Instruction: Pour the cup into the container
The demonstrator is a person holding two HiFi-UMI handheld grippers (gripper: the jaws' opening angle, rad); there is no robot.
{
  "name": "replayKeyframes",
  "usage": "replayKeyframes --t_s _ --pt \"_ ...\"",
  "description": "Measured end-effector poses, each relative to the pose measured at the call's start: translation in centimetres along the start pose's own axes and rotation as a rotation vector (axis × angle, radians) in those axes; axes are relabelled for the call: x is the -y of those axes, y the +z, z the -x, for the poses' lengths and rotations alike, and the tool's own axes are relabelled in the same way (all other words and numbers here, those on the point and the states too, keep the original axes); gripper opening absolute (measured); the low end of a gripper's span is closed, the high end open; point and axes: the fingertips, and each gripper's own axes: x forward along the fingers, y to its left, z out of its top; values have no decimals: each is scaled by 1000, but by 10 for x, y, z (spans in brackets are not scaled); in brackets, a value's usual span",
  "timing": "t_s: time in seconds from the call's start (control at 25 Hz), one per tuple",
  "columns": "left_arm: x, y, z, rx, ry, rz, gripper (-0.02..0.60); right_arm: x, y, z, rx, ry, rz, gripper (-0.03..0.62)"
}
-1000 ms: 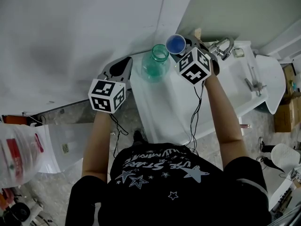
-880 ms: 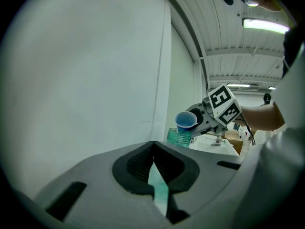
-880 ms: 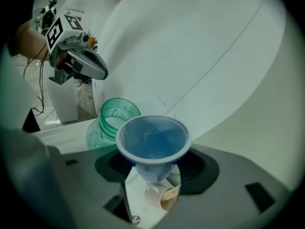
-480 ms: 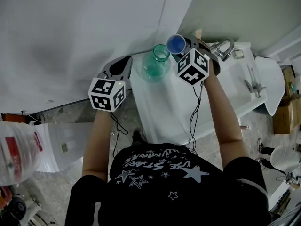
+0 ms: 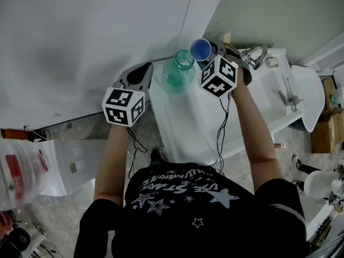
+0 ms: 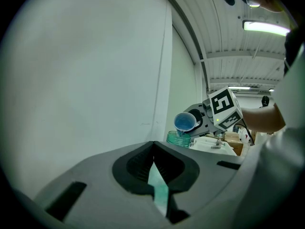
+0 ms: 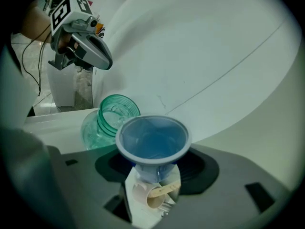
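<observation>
- Grips a blue plastic cup (image 7: 152, 140) by its lower part with the right gripper (image 7: 151, 175), jaws clamped on it from both sides and held well apart by its width.
- Tips the cup toward a green glass jar (image 5: 176, 77), with the lowered rim just over the jar's open mouth.
- Sends a thin blue trickle from the cup's rim down into the jar's mouth, seen from the left gripper view.
- Shows a blue tint inside the cup in the right gripper view; cannot tell how much liquid remains.
- Stands the jar upright at the far left corner of a white countertop (image 5: 188, 122), close to the pale wall (image 5: 80, 36).
- Holds the left gripper (image 6: 153, 149) off the jar's left side, near it but not touching, out past the countertop's left edge.
- Presses the left jaws together at the tips, with nothing clamped; only a narrow pale-green sliver shows through the slit lower down.
- Carries the right gripper's marker cube (image 5: 219, 76) above the countertop, just right of the jar, and the left one's cube (image 5: 123, 105) over the grey floor (image 5: 70, 144).
- Reaches both bare forearms forward from a black star-print T-shirt (image 5: 188, 198).
- Sets a white sink (image 5: 279, 90) with a chrome tap (image 5: 253, 55) to the right of the countertop, beyond the right gripper.
</observation>
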Motion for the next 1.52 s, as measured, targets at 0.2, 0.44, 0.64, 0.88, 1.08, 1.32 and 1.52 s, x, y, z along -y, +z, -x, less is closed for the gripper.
replayKeyframes --t_s 0.2,0.44,0.64,0.88,1.08,1.32,1.52 --pt "2 1 3 2 0 -1 12 1 0 3 -4 -10 6 264" --pt "3 2 6 8 5 0 12 0 0 5 4 -1 -19 264" --pt "6 5 8 12 5 -6 12 0 0 9 22 12 -65 264" --pt "10 8 13 17 11 -17 12 2 4 17 73 43 -179 264" --pt "15 9 19 16 19 -24 12 6 3 26 124 58 -289 264" --pt "23 13 33 28 35 -23 12 0 0 42 188 91 -424 264" --pt "31 4 45 22 51 -9 12 -14 0 60 251 139 -521 264"
